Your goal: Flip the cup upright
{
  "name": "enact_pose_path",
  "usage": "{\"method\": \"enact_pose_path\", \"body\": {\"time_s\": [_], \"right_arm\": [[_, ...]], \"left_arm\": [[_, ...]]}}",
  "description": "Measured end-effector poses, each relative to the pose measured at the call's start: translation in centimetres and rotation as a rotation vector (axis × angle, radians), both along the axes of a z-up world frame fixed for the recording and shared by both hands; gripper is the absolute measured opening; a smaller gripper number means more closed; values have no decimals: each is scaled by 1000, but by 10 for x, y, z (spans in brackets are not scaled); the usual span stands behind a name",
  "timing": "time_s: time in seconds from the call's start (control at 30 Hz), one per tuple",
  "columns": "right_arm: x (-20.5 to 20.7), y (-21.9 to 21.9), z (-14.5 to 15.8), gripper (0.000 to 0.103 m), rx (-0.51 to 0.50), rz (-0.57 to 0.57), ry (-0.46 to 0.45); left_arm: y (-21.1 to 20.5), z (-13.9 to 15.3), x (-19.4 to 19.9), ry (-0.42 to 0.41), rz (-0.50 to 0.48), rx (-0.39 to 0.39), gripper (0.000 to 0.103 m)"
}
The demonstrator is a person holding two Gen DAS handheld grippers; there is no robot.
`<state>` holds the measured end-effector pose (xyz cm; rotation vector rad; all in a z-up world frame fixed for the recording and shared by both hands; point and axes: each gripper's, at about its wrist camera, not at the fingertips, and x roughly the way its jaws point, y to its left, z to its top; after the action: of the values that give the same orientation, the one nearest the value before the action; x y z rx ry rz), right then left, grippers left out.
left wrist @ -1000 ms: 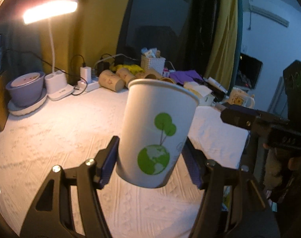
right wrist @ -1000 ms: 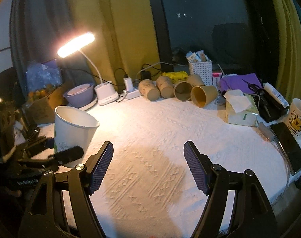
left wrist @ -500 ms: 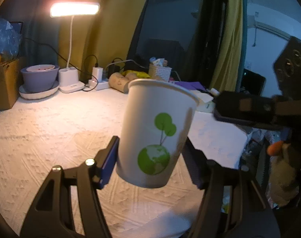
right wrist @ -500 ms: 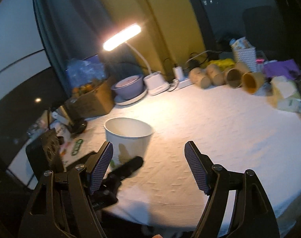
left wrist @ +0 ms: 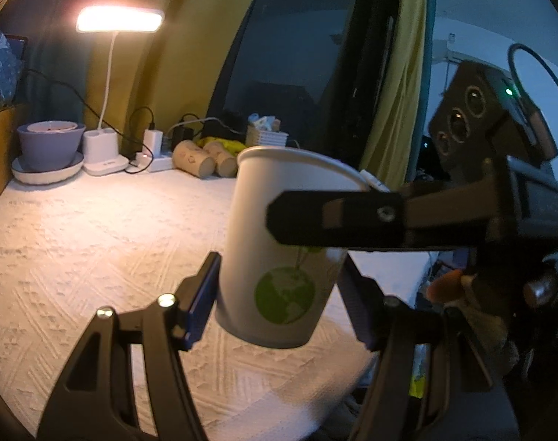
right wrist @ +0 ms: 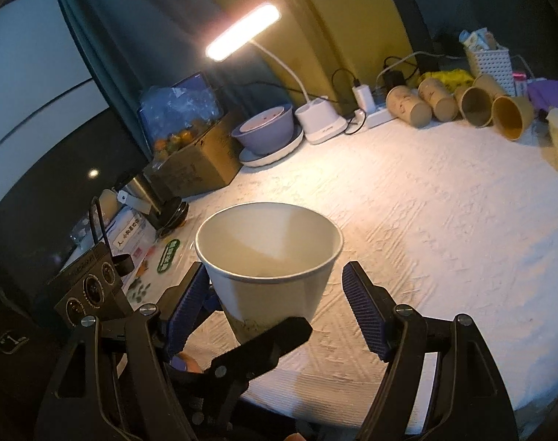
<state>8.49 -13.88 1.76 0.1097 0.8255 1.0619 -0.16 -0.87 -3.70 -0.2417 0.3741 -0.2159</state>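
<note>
White textured tablecloth [right wrist: 444,228] glows under a desk lamp [right wrist: 242,31] beside yellow curtains [left wrist: 400,84].

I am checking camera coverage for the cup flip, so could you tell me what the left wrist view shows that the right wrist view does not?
Only the left wrist view shows the green globe print on the cup's side and the cup's closed base, clear of the cloth.

Only the right wrist view looks into the cup's open mouth, which appears empty, and shows the cardboard box.

Both show the white paper cup, mouth up, in the left gripper, the open right gripper around it, the lit desk lamp and the white tablecloth.
</note>
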Motion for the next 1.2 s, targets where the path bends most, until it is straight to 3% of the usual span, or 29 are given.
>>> {"method": "enact_pose_path", "body": {"time_s": [0.3,0.53,0.7,0.97,1.2], "right_arm": [[4,6,-8,78,3,22,44],[6,5,-8,68,17,36,38],[8,4,-4,68,17,26,13],[17,-9,18,68,2,-91,-163],[25,-13,13,68,-103,-202,-378]], "left_arm": [[-7,-2,-4,-10,-67,2,65],[-14,-2,-5,-2,-82,26,66],[-14,-4,1,36,-77,48,77],[-1,-2,3,85,-4,84,77],[21,1,4,125,107,92,77]]}}
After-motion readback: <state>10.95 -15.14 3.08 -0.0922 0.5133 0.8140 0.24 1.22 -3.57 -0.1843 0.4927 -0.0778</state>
